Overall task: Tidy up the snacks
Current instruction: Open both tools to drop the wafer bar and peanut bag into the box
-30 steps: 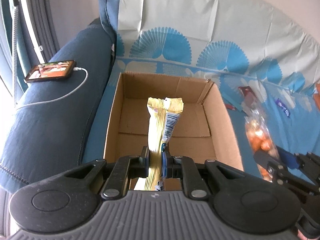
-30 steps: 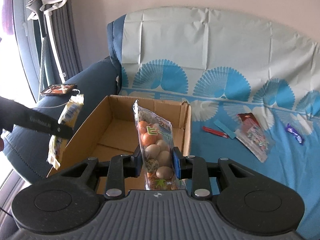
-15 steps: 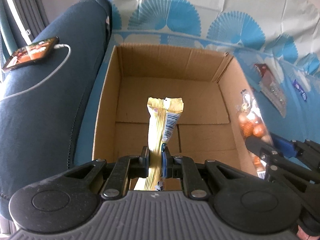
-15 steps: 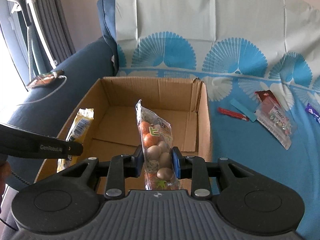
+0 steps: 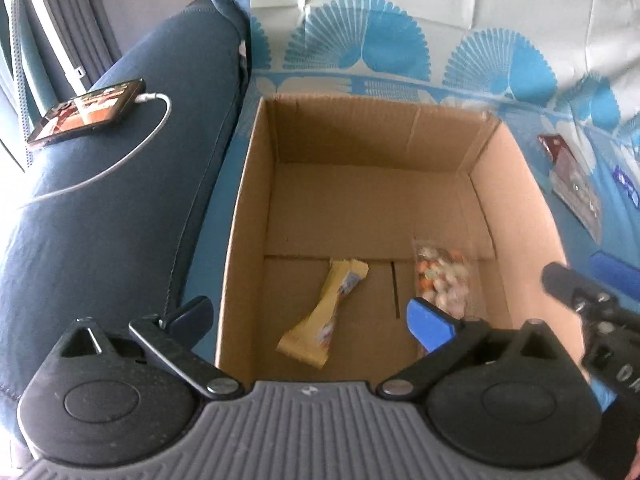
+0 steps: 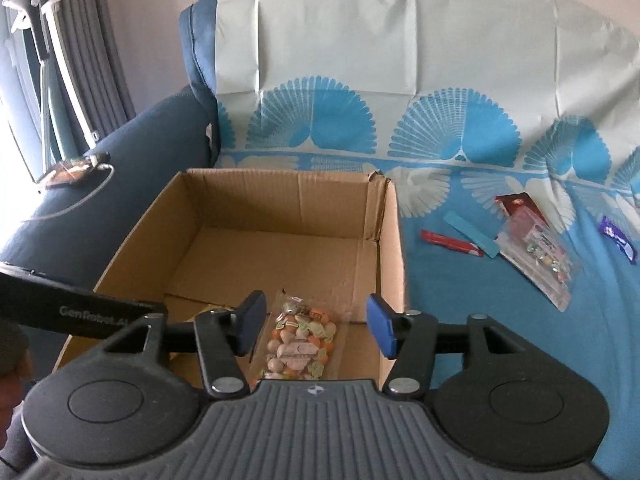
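Hovering over the box (image 5: 248, 216), my left gripper (image 5: 310, 316) has its jaws spread as wide as they go; they have just been opening and nothing is between them. The yellow bar (image 5: 324, 312) lies flat on the box floor below, near the front wall. My right gripper (image 6: 314, 326) is also spread, its jaws have just been opening too, and the egg bag (image 6: 300, 344) lies on the floor under the gap, free of both pads. Its lower end is cut off by my gripper body. In the right view only a small yellow corner of the bar shows behind my left finger. More snacks (image 6: 536, 248) lie on the blue cloth (image 6: 460, 300) to the right of the box; their labels are too small to read. A phone (image 5: 86, 112) rests on the armrest.
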Tool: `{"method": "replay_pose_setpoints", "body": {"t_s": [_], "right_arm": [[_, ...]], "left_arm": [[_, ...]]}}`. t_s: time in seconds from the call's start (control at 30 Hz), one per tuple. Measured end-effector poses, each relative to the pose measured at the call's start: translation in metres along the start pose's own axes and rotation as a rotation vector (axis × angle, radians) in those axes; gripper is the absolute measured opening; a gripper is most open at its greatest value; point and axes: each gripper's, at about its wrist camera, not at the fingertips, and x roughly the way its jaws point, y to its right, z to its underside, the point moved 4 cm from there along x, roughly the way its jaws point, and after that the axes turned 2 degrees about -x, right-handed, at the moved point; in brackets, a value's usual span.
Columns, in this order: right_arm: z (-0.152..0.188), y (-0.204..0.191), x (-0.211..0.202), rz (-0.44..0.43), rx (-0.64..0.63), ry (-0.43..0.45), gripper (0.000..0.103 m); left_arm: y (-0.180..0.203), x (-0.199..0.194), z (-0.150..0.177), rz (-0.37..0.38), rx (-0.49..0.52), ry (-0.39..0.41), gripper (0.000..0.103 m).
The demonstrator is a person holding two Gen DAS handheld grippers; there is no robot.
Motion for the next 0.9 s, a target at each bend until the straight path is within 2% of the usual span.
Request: {"method": "replay_pose_setpoints", "body": {"t_s": [0.17,0.33,0.47,0.9], "right_arm": [[0.016,-0.010,-0.034,-0.015,0.005,-0.022,0.070],[0.041,-0.034,-0.076,-0.025,-0.049,-0.014,0.076],[0.056,-0.045,-0.102,-0.039,-0.106,0.004,0.080],[0.071,-0.054,-0.171,-0.027,-0.134,0.141,0.085]], "left_arm": [[-0.005,-0.028,0.026,-0.011,-0.023,0.013,0.103],[-0.007,-0.065,0.060,-0.074,-0.059,0.061,0.103],[-0.002,-0.088,0.083,-0.063,-0.050,0.077,0.103],[0.014,-0.148,0.108,-0.054,-0.001,0.195,0.103]]}}
